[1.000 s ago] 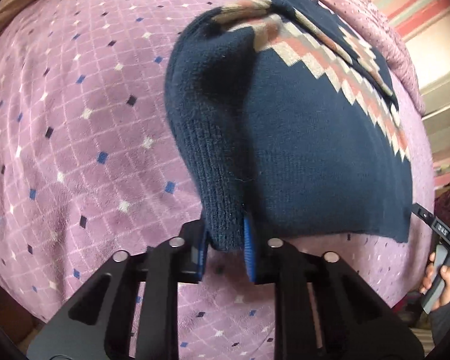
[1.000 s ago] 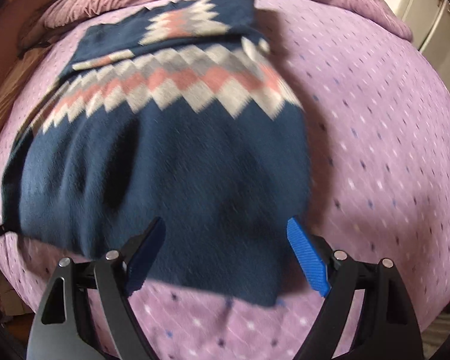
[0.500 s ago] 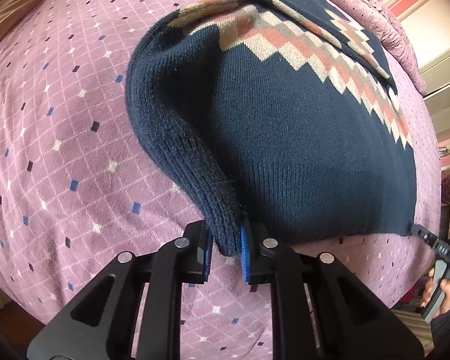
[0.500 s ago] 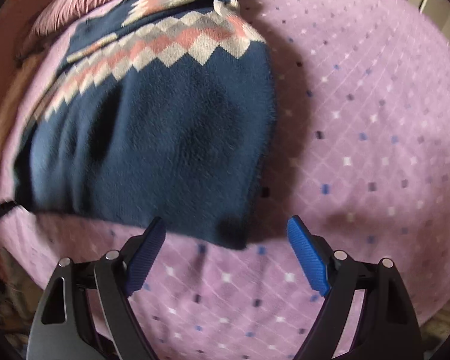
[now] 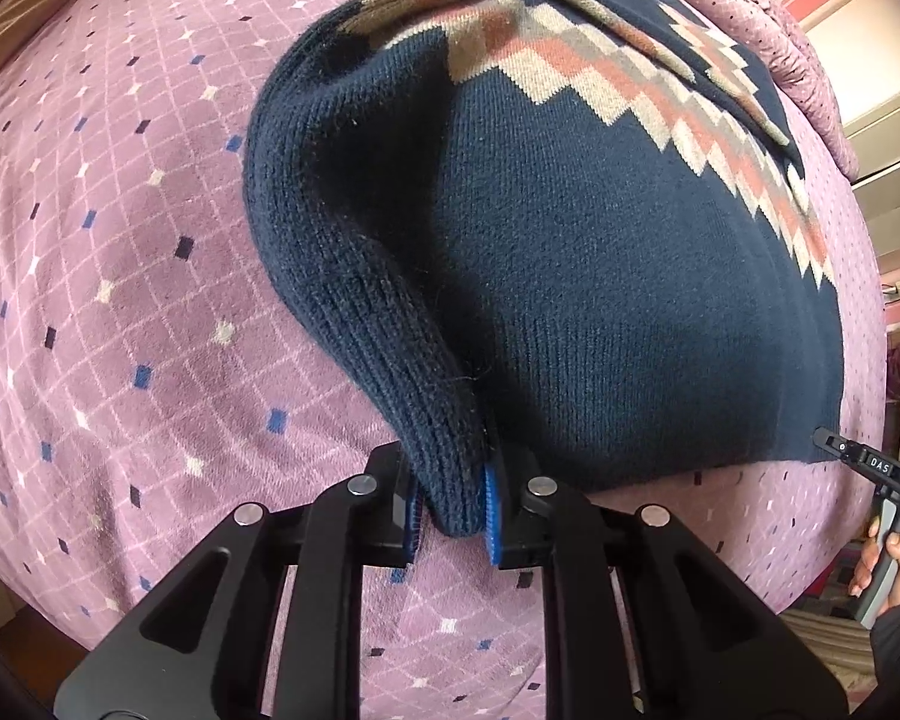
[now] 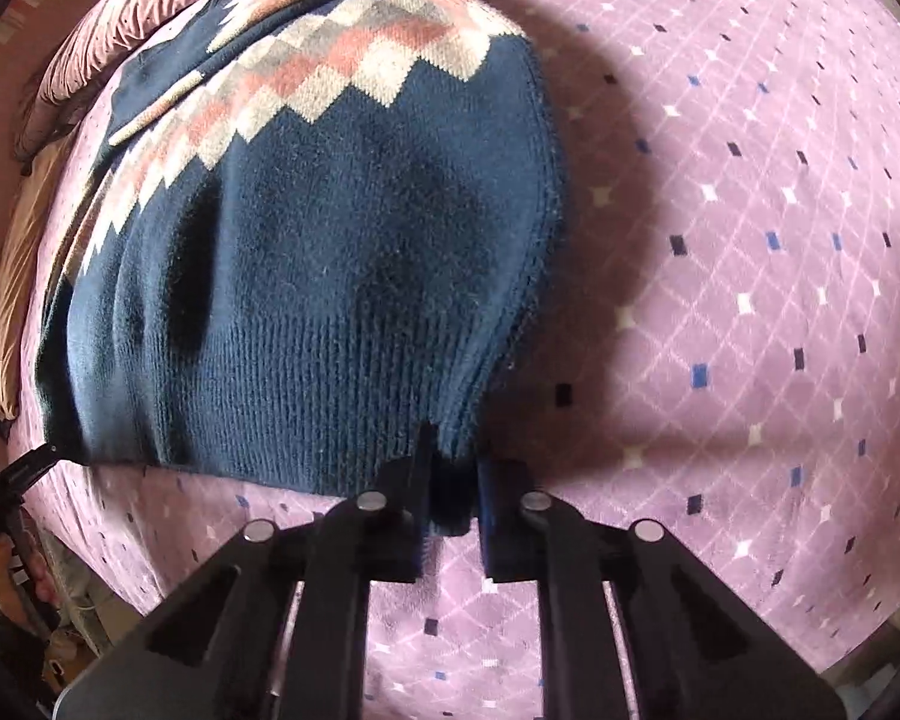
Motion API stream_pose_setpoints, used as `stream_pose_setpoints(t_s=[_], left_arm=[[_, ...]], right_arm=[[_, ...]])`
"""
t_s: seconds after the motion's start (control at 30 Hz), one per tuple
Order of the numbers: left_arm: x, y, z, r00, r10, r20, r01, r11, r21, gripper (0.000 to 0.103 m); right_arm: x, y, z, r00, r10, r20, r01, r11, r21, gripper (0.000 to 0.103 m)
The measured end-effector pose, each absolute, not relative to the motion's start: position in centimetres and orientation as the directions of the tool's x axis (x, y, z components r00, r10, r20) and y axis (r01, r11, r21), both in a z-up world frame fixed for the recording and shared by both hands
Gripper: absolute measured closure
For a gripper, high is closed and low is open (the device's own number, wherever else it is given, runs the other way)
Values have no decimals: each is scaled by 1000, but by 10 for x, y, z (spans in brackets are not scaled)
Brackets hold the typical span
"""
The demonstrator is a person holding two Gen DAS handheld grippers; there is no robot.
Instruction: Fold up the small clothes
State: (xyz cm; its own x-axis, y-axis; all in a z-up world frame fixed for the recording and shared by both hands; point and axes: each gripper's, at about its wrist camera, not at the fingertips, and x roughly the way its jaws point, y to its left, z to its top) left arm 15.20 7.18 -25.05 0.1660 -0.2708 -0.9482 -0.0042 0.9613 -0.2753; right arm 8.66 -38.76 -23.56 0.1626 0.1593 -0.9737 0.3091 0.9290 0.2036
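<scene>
**Both hem corners pinched**

The navy patterned sweater (image 5: pixel 600 252) lay on the purple diamond-print bedspread (image 5: pixel 120 276); the left gripper (image 5: pixel 450 516) held its ribbed hem corner tight between narrow fingers; the right gripper (image 6: pixel 453 504) clamped the opposite hem corner; bare bedspread stretched wide beyond both side edges of the sweater.

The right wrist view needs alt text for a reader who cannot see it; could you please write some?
The right gripper is shut on the near hem corner of a navy knit sweater with a pink, grey and cream zigzag band, which lies on a purple diamond-patterned bedspread. At the sweater's far hem corner, at the left edge, the tip of the left gripper shows.
</scene>
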Motion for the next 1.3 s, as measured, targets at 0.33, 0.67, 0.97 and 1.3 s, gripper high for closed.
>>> stream_pose_setpoints(t_s=[0.33,0.67,0.97,1.3], left_arm=[[165,66,-261,99,-285,-953,42,958,-283,83],[168,68,-256,68,-301,-951,81,952,-296,91],[170,64,-219,171,-300,-938,134,951,-280,92],[266,13,-173,385,-308,-870,301,933,-197,92]], right_arm=[[98,-376,-237,115,140,-984,240,957,164,94],[96,-371,-231,128,123,-984,218,965,149,96],[108,-362,-192,205,129,-970,131,979,158,96],[208,-354,-153,416,101,-904,12,993,116,96]])
